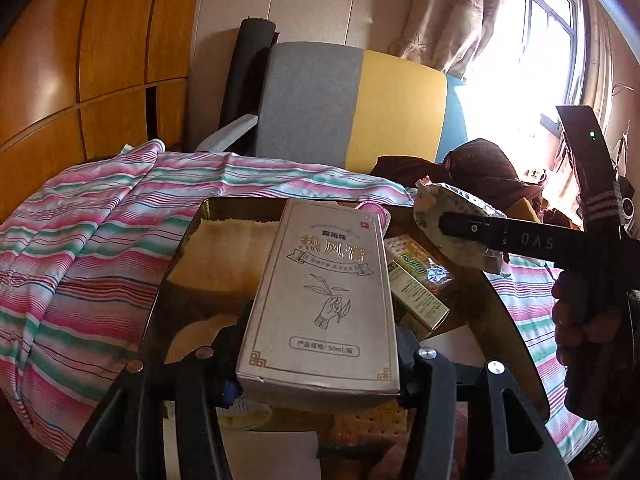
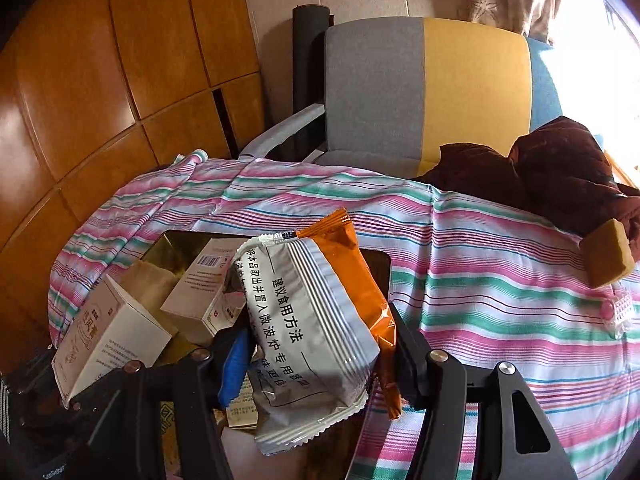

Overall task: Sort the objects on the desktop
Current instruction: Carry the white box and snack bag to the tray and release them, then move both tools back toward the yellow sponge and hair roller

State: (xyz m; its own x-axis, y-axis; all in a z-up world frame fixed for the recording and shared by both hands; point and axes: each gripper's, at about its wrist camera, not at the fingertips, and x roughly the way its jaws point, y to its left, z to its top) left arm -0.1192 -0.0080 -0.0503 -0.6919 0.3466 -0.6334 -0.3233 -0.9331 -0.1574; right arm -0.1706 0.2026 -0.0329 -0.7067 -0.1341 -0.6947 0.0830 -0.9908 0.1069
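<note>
Mid-sort: the left tool clamps a grey carton and the right tool a snack packet, both above the gold tray; lowering and release likely come next.

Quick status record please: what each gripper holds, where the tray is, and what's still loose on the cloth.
left gripper: jaws shut on a white carton
right gripper: jaws shut on a snack packet, silver and orange
tray: gold, on the striped cloth, holding boxes
loose on cloth: yellow block, small clear wrapper
behind: chair
</note>
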